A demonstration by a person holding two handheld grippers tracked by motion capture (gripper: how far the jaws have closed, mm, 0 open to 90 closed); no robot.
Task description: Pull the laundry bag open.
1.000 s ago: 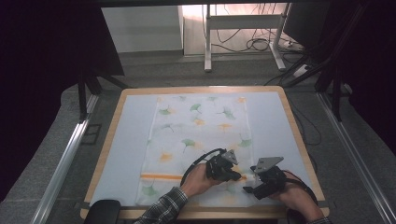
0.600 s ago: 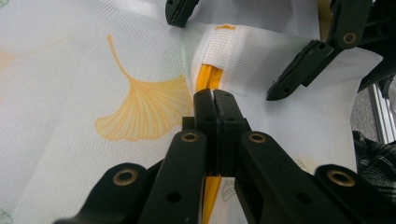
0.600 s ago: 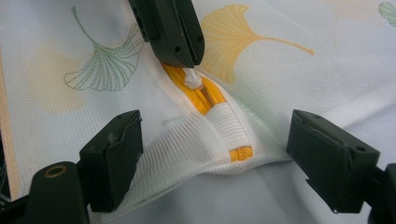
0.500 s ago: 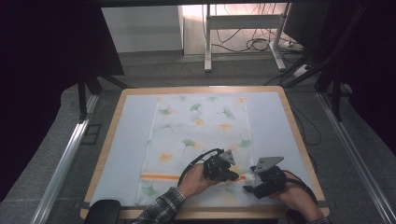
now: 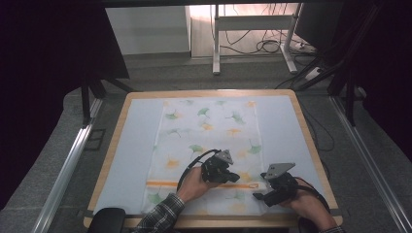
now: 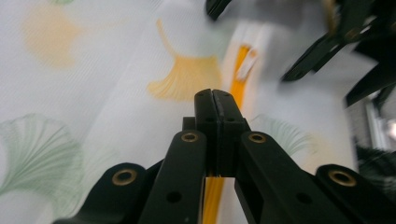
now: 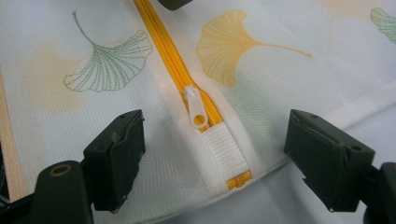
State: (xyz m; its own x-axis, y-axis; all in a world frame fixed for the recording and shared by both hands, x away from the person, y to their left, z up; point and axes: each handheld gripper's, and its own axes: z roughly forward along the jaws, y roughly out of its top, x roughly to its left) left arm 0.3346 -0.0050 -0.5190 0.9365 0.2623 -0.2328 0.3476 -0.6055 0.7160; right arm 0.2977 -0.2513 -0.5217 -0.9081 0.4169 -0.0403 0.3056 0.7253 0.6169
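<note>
Where right gripper (image 7: pixel 212 154) looks, zipper pull (image 7: pixel 196 106)

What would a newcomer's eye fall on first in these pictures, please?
Probably the white mesh laundry bag printed with ginkgo leaves, spread flat along the middle of the table. Next, its orange zipper near the person's edge, with the white zipper pull lying between the right gripper's open fingers. The left gripper, shut, hovers over the zipper.
</note>
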